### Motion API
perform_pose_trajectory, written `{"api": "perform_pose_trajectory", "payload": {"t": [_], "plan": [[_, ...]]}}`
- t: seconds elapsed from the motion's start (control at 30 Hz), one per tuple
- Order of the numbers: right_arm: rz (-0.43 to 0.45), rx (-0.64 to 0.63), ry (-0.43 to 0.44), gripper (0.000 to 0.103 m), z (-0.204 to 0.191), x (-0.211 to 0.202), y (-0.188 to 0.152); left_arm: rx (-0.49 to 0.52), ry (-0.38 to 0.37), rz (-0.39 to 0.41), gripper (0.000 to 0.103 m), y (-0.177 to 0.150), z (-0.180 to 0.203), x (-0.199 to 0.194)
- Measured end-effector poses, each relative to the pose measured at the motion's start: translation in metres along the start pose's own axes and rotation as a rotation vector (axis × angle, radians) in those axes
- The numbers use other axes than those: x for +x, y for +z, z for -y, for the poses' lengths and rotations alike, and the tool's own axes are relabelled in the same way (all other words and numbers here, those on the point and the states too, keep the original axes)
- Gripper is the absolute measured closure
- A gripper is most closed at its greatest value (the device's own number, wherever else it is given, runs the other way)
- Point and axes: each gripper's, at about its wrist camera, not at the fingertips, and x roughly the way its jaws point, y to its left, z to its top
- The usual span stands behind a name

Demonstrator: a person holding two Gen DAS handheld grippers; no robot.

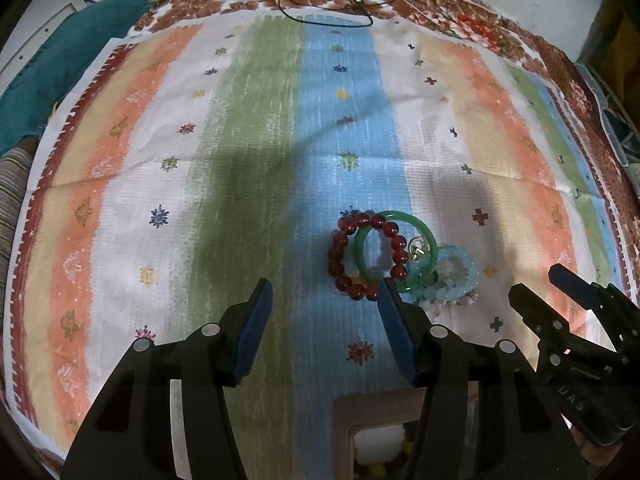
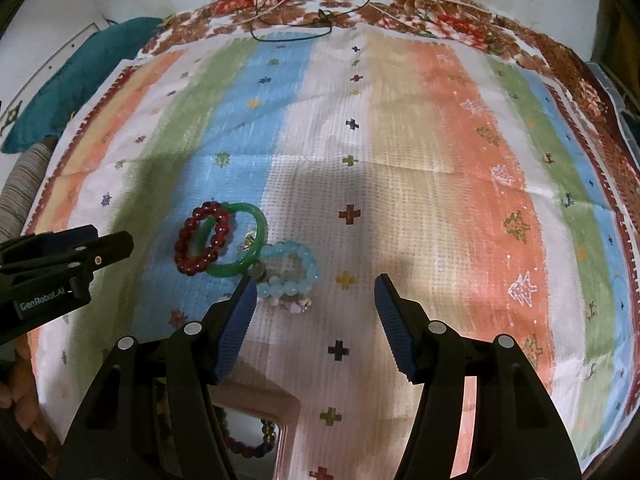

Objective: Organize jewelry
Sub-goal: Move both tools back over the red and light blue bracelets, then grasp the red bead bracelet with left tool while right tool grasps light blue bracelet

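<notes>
A small pile of jewelry lies on the striped cloth: a dark red bead bracelet (image 1: 340, 256) (image 2: 192, 240), a green bangle (image 1: 430, 236) (image 2: 260, 228) overlapping it, and a pale blue bead bracelet (image 1: 468, 280) (image 2: 308, 264) with pale pink beads under it. My left gripper (image 1: 324, 292) is open and empty, its right finger just in front of the pile. My right gripper (image 2: 314, 292) is open and empty, its left finger beside the blue bracelet. A pink jewelry box (image 1: 344, 420) (image 2: 288, 412) with bead bracelets inside sits under the grippers.
The striped cloth (image 1: 160, 160) (image 2: 440, 160) covers a floral tablecloth (image 1: 460, 20). Thin black and white cords (image 1: 320, 4) (image 2: 288, 20) lie at the far edge. A teal cloth (image 1: 48, 68) (image 2: 80, 76) lies at far left. The other gripper shows at the side of each view.
</notes>
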Motion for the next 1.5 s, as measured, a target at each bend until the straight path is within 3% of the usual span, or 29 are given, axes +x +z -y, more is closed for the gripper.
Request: {"api": "perform_pose_trajectory", "payload": {"t": [0.9,1.5], "plan": [[-0.095,-0.009,-0.011,0.043,0.0,0.053,0.014,-0.002,0.001,-0.076,0.048,0.017,-0.006,0.056],[-0.13,-0.018,-0.026,0.065,0.002,0.081,0.016,0.035,0.021,-0.109,0.051,0.023,0.002,0.088]]}}
